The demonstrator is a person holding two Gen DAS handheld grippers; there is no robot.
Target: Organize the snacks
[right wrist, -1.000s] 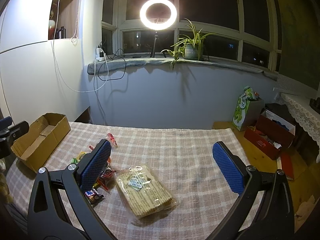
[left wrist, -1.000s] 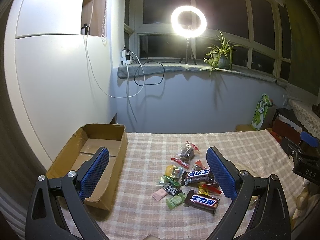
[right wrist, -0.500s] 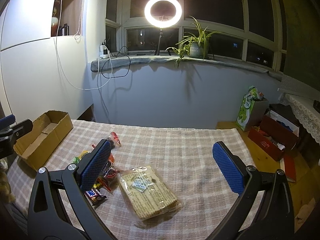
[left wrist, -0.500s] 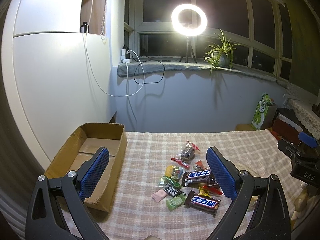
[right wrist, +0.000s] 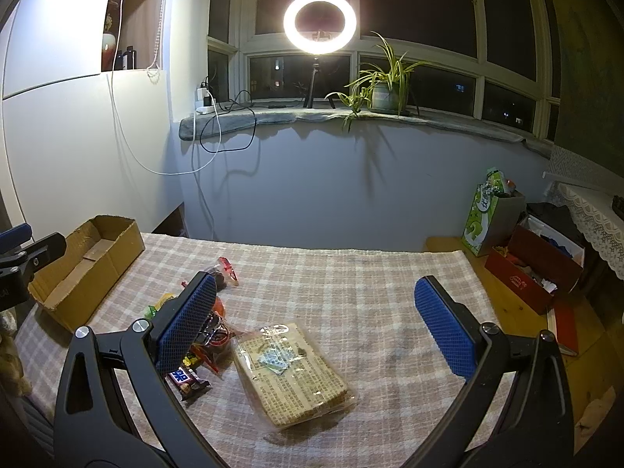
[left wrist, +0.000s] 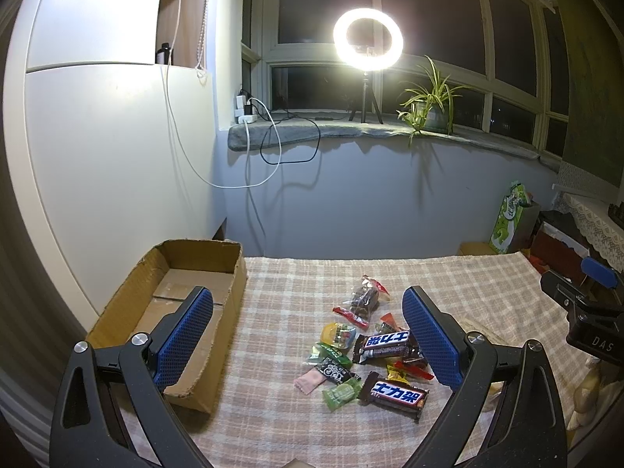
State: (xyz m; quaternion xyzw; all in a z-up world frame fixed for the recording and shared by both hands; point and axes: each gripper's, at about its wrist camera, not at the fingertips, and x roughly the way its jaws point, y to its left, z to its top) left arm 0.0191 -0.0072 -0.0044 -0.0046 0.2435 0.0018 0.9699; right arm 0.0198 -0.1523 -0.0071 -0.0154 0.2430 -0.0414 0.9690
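Both grippers, left gripper and right gripper, hover wide open, empty. Small crinkly snacks lie mid-tablecloth, beside the cardboard box at its left edge; light, slippery, best pinched across their middles.

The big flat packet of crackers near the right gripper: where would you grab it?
Probably across its short width, coming down from above. The cracker packet lies flat on the checked cloth, angled, and the open right gripper looks wide enough to span it.

Glowing ring light on grey windowsill, dark windows, potted plant, white wall
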